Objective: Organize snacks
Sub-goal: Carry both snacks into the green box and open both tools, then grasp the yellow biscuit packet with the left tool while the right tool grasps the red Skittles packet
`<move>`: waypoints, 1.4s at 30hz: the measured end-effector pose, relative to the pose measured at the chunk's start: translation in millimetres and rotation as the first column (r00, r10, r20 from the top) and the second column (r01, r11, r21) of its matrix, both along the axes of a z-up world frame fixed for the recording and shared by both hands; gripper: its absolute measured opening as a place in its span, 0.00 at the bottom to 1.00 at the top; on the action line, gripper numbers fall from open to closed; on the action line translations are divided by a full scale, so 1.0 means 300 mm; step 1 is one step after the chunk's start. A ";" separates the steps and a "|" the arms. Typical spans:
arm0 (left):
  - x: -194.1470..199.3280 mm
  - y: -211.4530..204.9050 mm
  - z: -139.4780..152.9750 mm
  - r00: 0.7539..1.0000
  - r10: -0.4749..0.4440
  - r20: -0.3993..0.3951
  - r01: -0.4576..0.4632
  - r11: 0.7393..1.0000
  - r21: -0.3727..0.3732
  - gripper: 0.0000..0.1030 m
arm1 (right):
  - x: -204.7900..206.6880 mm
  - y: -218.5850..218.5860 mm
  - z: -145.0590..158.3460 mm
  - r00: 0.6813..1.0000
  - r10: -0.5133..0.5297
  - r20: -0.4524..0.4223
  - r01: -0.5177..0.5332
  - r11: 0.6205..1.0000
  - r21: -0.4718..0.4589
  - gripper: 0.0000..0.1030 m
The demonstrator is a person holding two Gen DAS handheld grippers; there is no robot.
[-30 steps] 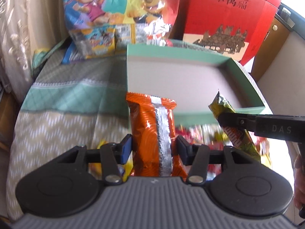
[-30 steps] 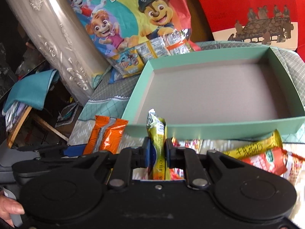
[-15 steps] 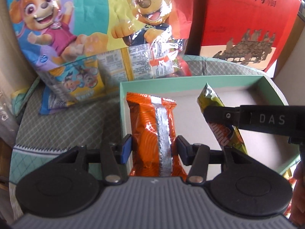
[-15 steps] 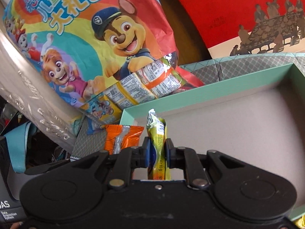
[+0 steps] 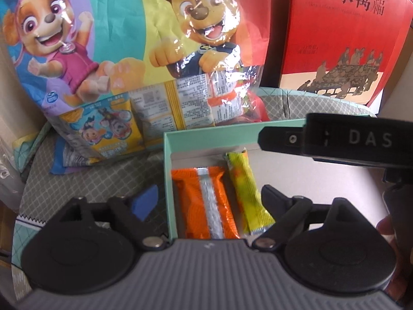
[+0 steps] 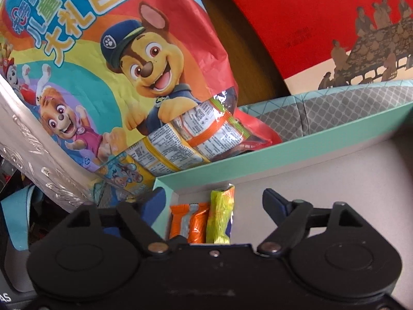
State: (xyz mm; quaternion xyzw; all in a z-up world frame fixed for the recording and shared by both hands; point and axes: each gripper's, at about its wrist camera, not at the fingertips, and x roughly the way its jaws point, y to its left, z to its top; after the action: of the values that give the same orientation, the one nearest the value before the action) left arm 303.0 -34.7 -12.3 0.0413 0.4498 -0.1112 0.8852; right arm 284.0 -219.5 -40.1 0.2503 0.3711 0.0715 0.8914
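An orange snack packet (image 5: 204, 201) (image 6: 191, 222) and a yellow-green stick packet (image 5: 245, 193) (image 6: 220, 214) lie side by side on the floor of the mint-green box (image 5: 232, 135) (image 6: 284, 152), in its far left corner. My left gripper (image 5: 209, 197) hangs over the orange packet with its jaws opening, and its pads are clear of the packet. My right gripper (image 6: 213, 202) stands over the yellow-green packet, jaws opening too, touching nothing. In the left wrist view the right gripper's black body (image 5: 335, 139) crosses above the box.
A big cartoon-dog gift bag (image 5: 129, 38) (image 6: 116, 64) of snacks leans behind the box's left corner. A red gift box (image 5: 335, 38) (image 6: 322, 25) stands behind it at the right. Grey patterned cloth (image 5: 90, 178) lies under everything. A silver embossed roll (image 6: 25, 129) stands at far left.
Both grippers have opened wide and let go of their packets. The orange and yellow-green packets now lie flat in the box's corner instead of standing between the jaws.
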 end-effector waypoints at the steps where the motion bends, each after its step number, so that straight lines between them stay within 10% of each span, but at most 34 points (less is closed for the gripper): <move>1: -0.007 0.002 0.004 1.000 0.008 -0.004 -0.008 1.000 0.002 0.89 | -0.010 -0.002 0.006 1.000 0.002 -0.002 -0.002 1.000 -0.001 0.84; 25: -0.467 0.053 0.120 0.997 0.077 -0.019 -0.077 0.997 -0.012 1.00 | -0.535 0.014 0.160 0.999 0.038 0.023 -0.037 0.997 -0.062 1.00; 42: -0.689 0.243 -0.085 0.949 0.269 -0.165 -0.274 0.962 -0.012 1.00 | -0.734 0.039 0.039 0.994 0.068 -0.084 -0.070 0.997 -0.023 1.00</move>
State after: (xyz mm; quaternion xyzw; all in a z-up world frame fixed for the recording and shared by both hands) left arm 96.2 38.2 -37.8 -0.0453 0.5195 0.0008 0.8533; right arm 63.7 -207.9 -28.4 0.2284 0.4173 0.0868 0.8753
